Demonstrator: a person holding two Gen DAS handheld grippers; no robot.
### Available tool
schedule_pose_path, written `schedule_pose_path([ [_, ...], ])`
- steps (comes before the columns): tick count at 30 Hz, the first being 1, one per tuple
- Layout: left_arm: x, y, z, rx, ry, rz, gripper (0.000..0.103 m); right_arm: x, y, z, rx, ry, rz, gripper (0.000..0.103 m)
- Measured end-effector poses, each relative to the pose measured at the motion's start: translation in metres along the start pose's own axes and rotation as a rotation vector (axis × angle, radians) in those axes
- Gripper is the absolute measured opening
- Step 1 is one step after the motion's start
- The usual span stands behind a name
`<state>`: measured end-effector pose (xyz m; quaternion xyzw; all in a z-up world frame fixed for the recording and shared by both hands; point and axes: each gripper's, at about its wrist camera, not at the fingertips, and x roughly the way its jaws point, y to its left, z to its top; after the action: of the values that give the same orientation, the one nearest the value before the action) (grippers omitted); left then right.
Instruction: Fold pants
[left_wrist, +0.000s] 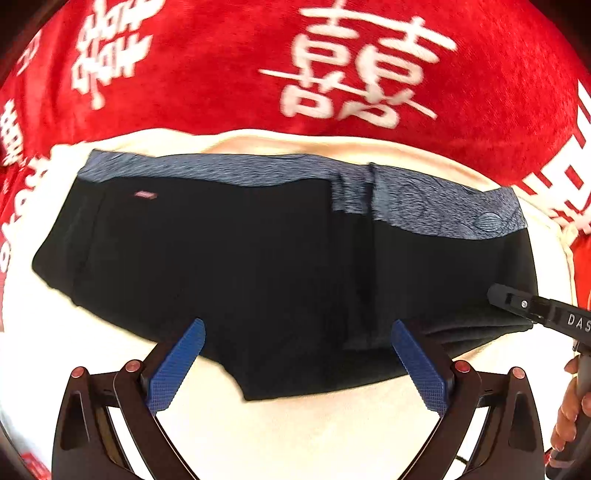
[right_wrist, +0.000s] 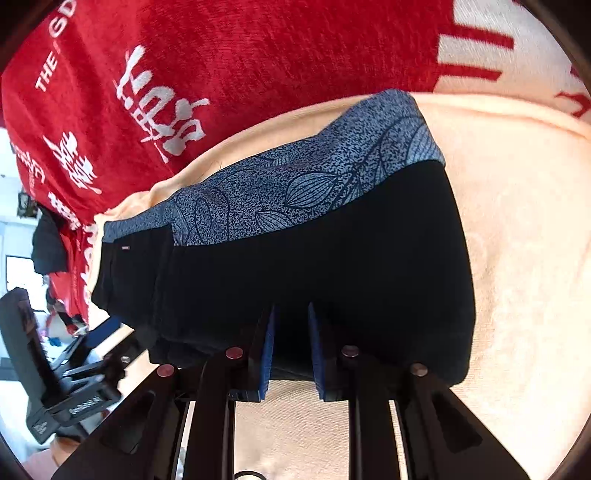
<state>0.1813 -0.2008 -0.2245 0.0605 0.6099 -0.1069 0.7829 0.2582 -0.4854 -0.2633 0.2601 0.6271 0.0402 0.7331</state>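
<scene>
Black pants (left_wrist: 240, 266) with a blue-grey patterned waistband (left_wrist: 424, 199) lie folded into a compact bundle on a cream cloth (left_wrist: 295, 435). My left gripper (left_wrist: 297, 332) is open, its blue pads spread wide just above the bundle's near edge. In the right wrist view my right gripper (right_wrist: 291, 325) has its pads close together with the pants' (right_wrist: 314, 266) near black edge between them. The right gripper's tip also shows in the left wrist view (left_wrist: 517, 302) at the bundle's right end.
A red blanket (left_wrist: 221, 74) with white characters covers the surface beyond the cream cloth (right_wrist: 517, 221). My left gripper's body (right_wrist: 74, 369) shows at the left in the right wrist view, with room clutter behind it.
</scene>
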Motion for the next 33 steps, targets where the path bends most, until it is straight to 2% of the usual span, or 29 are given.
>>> schedule_pose_path([
  [2,-0.010,0.014,-0.004,-0.033,0.003,-0.016,0.102,-0.001,0.013,-0.005,-0.034,0.008,-0.033,0.031],
  [4,-0.011,0.020,-0.005,-0.053,0.008,-0.033,0.102,-0.006,0.025,-0.011,-0.058,0.005,-0.049,0.050],
  [5,-0.009,0.026,-0.007,-0.062,0.007,-0.044,0.102,-0.008,0.034,-0.015,-0.080,0.002,-0.062,0.055],
  [7,-0.011,0.023,-0.006,-0.060,0.004,-0.026,0.102,-0.011,0.047,-0.024,-0.108,-0.017,-0.094,0.072],
  [9,-0.006,0.028,-0.007,-0.019,0.023,0.019,0.102,-0.011,0.060,-0.037,-0.111,-0.035,-0.138,0.079],
  [11,0.000,0.031,-0.004,0.013,0.032,0.040,0.102,-0.009,0.071,-0.048,-0.102,-0.031,-0.153,0.080],
  [15,-0.004,0.049,-0.006,0.025,0.064,0.018,0.102,0.000,0.096,-0.072,-0.086,-0.007,-0.163,0.082],
  [19,-0.003,0.067,-0.006,0.051,0.071,0.042,0.102,0.012,0.120,-0.086,-0.092,0.035,-0.175,0.083],
  [33,0.012,0.132,-0.011,-0.059,0.108,0.041,0.102,0.039,0.182,-0.088,-0.192,0.108,-0.189,0.083],
])
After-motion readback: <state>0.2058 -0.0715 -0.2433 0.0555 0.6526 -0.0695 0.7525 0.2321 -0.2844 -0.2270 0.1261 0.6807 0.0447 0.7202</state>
